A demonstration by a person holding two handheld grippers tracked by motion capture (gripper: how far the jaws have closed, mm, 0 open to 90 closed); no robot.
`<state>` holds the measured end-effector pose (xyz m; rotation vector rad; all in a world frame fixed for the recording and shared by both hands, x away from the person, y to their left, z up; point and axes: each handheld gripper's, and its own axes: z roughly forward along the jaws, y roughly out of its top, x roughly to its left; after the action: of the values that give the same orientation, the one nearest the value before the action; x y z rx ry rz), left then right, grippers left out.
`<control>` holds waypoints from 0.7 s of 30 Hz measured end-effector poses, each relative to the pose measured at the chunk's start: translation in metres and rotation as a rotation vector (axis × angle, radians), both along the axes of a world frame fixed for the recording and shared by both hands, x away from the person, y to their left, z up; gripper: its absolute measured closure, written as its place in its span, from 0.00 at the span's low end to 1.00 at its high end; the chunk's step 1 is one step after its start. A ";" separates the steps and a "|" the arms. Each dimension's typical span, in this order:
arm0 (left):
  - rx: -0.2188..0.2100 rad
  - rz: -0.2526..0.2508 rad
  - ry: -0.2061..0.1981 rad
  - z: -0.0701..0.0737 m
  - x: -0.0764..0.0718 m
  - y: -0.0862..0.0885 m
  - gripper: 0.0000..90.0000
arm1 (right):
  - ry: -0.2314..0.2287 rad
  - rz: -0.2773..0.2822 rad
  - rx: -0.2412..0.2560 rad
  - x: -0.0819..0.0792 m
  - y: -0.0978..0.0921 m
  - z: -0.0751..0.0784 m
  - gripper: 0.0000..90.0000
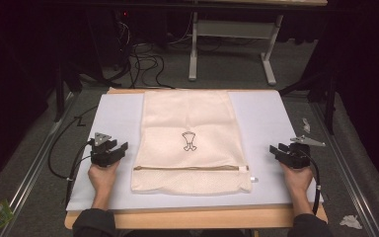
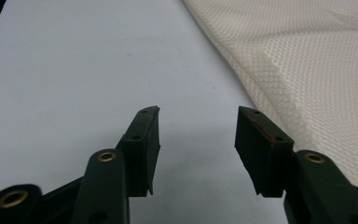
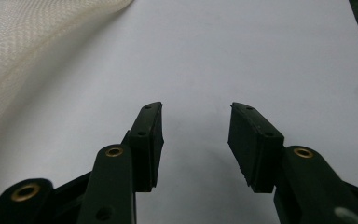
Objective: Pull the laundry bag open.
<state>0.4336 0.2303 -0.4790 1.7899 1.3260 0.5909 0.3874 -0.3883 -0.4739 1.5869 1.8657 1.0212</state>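
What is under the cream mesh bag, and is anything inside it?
The mesh bag lies flat on a pale sheet covering the table. Its zipper looks closed. No bulge shows, but the cloth hides whatever thin contents may be inside.

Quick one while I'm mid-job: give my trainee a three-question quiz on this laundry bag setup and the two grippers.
1. True or false: the left gripper is clamped on the mesh bag.
2. Multiple choice: the zipper runs across the bag A) near the person's edge, B) near the far edge, C) down its middle lengthwise.
3. Fill in: both grippers rest over the pale ___, one on each side of the bag.

Key:
1. False; its jaws stand open beside the bag, holding nothing.
2. A.
3. Mat; the right gripper is open too.
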 end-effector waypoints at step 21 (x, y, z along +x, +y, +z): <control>0.043 0.013 -0.023 -0.005 -0.001 -0.003 0.51 | -0.011 -0.024 -0.053 -0.002 0.005 -0.002 0.55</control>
<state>0.4323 0.2274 -0.4841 1.8052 1.3192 0.6504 0.3858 -0.3835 -0.4764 1.5661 1.8467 0.9604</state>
